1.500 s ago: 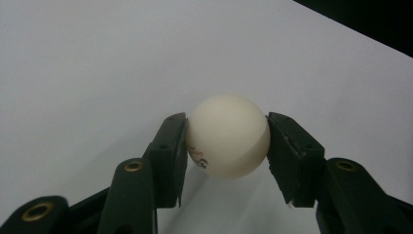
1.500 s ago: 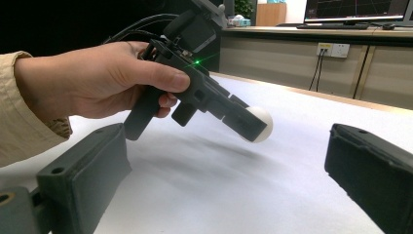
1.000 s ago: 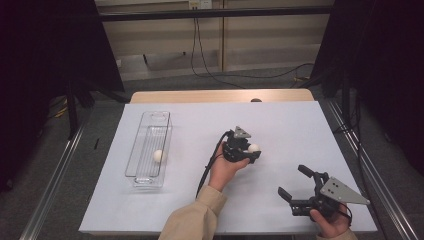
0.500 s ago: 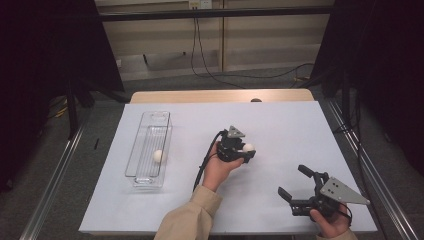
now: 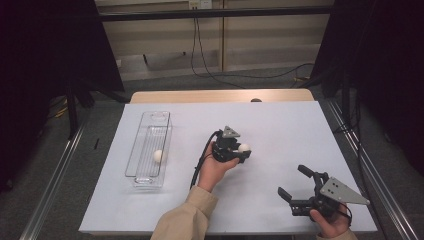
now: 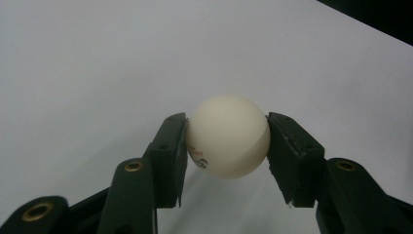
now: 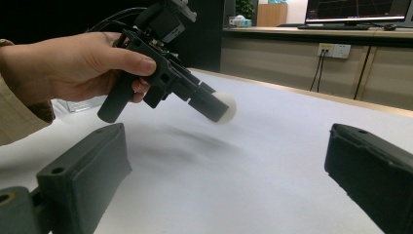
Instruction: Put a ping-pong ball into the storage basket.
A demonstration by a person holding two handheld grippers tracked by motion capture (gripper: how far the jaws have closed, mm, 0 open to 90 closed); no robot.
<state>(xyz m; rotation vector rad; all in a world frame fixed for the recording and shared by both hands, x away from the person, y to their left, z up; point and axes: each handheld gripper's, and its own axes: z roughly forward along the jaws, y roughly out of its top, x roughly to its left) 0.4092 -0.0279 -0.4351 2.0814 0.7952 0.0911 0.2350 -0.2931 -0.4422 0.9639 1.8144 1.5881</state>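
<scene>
High view: left gripper (image 5: 239,152) sits mid-table, jaws clamped on a white ball (image 5: 244,148). A clear tray (image 5: 141,170) lies well apart to the left and holds a second ball (image 5: 158,156). Right gripper (image 5: 299,186) rests near the table's near right corner, jaws spread, nothing between them.

Left gripper view: both pads press the ball (image 6: 228,136) from either side, above the white table (image 6: 97,63).

Right gripper view: own jaws wide apart; left gripper (image 7: 214,108) holds the ball (image 7: 225,108) off the surface.
</scene>
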